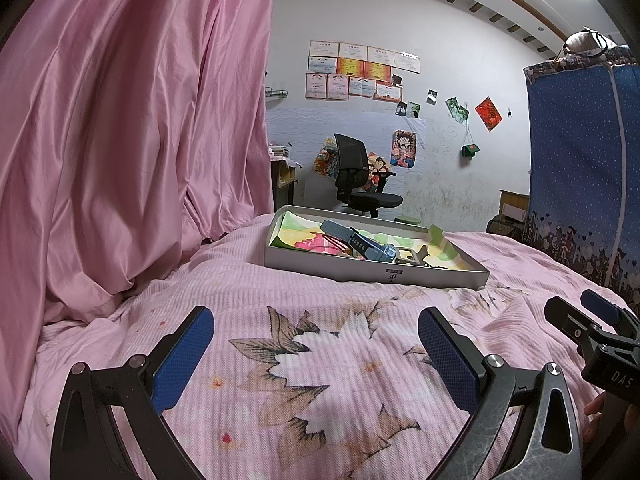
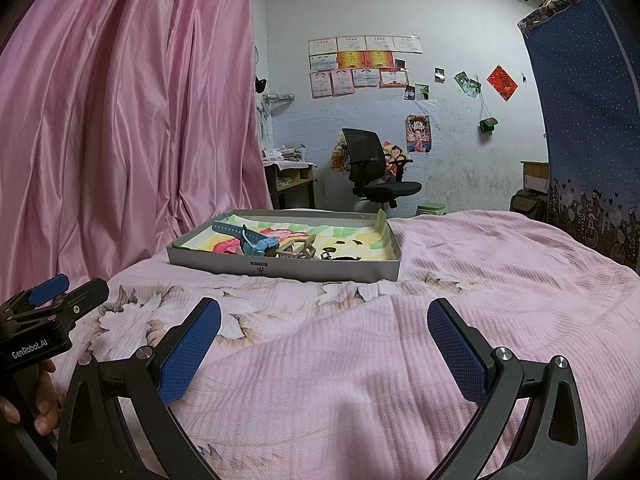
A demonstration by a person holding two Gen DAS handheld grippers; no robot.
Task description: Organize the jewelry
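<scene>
A shallow grey box [image 1: 376, 276] lies on the pink bedspread, lined with a colourful cloth. In it lie a blue watch [image 1: 356, 240] and a beige hair claw [image 1: 412, 256]. The right wrist view shows the box [image 2: 280, 270], the watch [image 2: 248, 238], the claw [image 2: 298, 250] and small dark pieces [image 2: 344, 250]. My left gripper [image 1: 316, 336] is open and empty, low over the bedspread, short of the box. My right gripper [image 2: 324, 330] is open and empty, beside it to the right. Each gripper shows at the edge of the other's view.
A pink curtain [image 1: 120, 140] hangs at the left of the bed. A blue fabric wardrobe [image 1: 584, 168] stands at the right. A black office chair [image 1: 360, 176] and a desk [image 2: 290, 180] stand beyond the bed by the wall.
</scene>
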